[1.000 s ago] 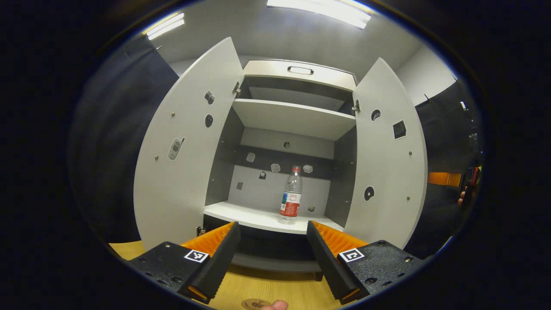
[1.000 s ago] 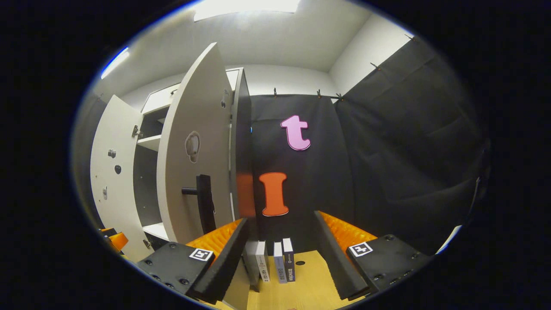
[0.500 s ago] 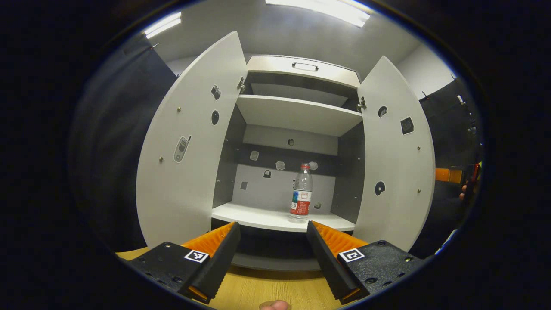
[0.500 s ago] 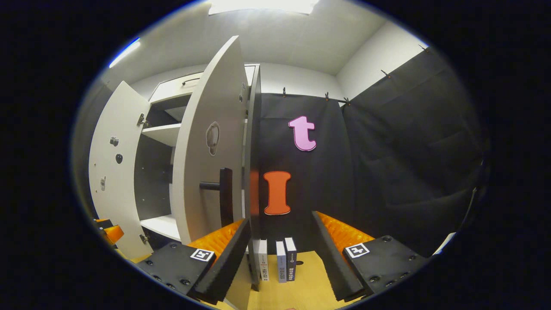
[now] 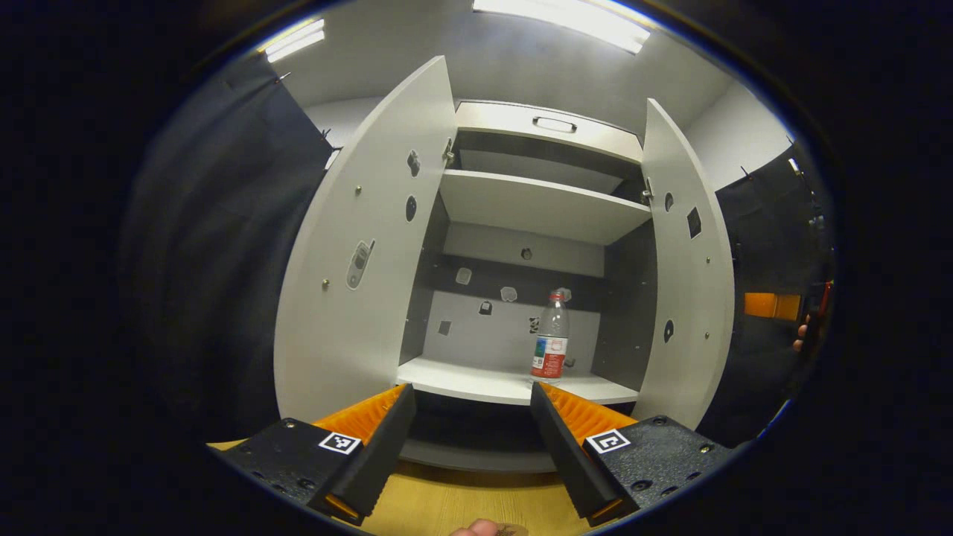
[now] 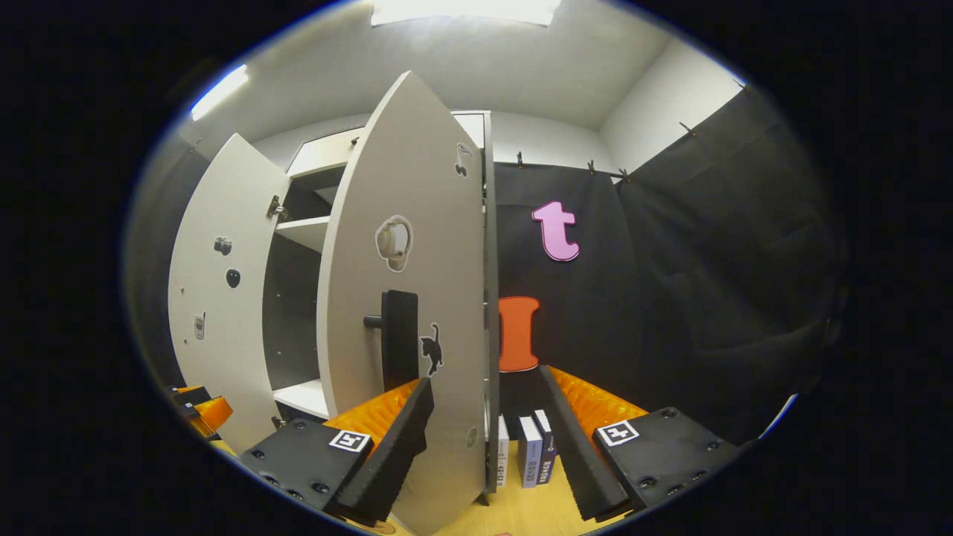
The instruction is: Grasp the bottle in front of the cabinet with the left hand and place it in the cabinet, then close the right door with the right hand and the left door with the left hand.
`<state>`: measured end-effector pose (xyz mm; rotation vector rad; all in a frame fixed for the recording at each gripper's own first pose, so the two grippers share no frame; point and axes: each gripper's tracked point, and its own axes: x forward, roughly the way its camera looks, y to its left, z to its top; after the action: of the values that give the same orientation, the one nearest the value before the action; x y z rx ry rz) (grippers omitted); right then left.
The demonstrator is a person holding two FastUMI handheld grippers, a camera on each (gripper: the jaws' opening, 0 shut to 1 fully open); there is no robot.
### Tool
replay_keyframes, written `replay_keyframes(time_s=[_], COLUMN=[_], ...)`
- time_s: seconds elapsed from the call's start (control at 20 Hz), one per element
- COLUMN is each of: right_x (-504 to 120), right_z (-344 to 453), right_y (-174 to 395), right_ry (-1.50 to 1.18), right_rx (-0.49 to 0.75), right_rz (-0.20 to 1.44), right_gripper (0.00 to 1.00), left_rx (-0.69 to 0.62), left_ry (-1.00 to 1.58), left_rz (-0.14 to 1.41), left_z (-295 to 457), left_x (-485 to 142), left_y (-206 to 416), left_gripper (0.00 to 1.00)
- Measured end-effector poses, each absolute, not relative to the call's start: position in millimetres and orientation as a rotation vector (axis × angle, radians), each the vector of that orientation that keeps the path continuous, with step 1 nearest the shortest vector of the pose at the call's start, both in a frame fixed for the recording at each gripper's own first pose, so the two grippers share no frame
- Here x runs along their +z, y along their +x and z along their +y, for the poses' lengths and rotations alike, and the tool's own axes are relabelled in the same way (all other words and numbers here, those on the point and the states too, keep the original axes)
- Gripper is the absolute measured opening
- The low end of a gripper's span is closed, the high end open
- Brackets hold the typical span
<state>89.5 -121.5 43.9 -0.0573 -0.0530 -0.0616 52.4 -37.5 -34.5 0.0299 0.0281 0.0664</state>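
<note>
A clear bottle (image 5: 549, 348) with a red label stands upright on the lower shelf (image 5: 484, 383) of the white cabinet, toward its right side. Both doors are open: the left door (image 5: 350, 253) and the right door (image 5: 685, 275). My left gripper (image 5: 473, 447) is open and holds nothing, set back from the shelf over the wooden table. In the right gripper view, the right door's outer face (image 6: 417, 246) with its black handle (image 6: 398, 339) is close ahead. My right gripper (image 6: 484, 447) is open, and the door's lower edge lies between its fingers.
Three books (image 6: 528, 458) stand on the wooden table (image 6: 514, 506) right of the cabinet. The left door (image 6: 223, 298) shows beyond the right one, with the left gripper (image 6: 197, 409) low beside it. A hand (image 5: 800, 339) holding the other gripper is at the far right.
My right gripper has closed in on the right door, whose outer face now looks wider, and the door seems swung slightly inward. The left gripper has shifted left, still open.
</note>
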Motion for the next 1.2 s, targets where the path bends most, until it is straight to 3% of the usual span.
replay_keyframes(time_s=[0.5,0.85,0.9,1.05,1.2], right_x=[39.4,33.4,32.2,22.4,13.9], right_z=[-46.0,-10.6,-8.3,-6.1,-4.0], right_y=[124.8,134.8,138.1,154.6,169.7], right_ry=[-0.044,-0.035,-0.036,-0.059,-0.055], right_rx=[0.062,0.165,0.169,0.139,0.122], right_rz=[-0.031,-0.005,-0.005,0.002,0.014], right_gripper=[0.95,0.95,0.95,0.94,0.95], left_rx=[0.170,0.310,0.343,0.432,0.517], left_ry=[0.022,0.053,0.057,0.068,0.087], left_rz=[-0.029,-0.102,-0.111,-0.121,-0.130], left_z=[14.2,49.3,58.4,87.2,121.6], left_x=[-10.5,20.9,25.8,35.6,44.7], left_y=[33.2,2.1,-5.0,-20.6,-33.7], left_gripper=[0.94,0.94,0.97,0.92,0.95])
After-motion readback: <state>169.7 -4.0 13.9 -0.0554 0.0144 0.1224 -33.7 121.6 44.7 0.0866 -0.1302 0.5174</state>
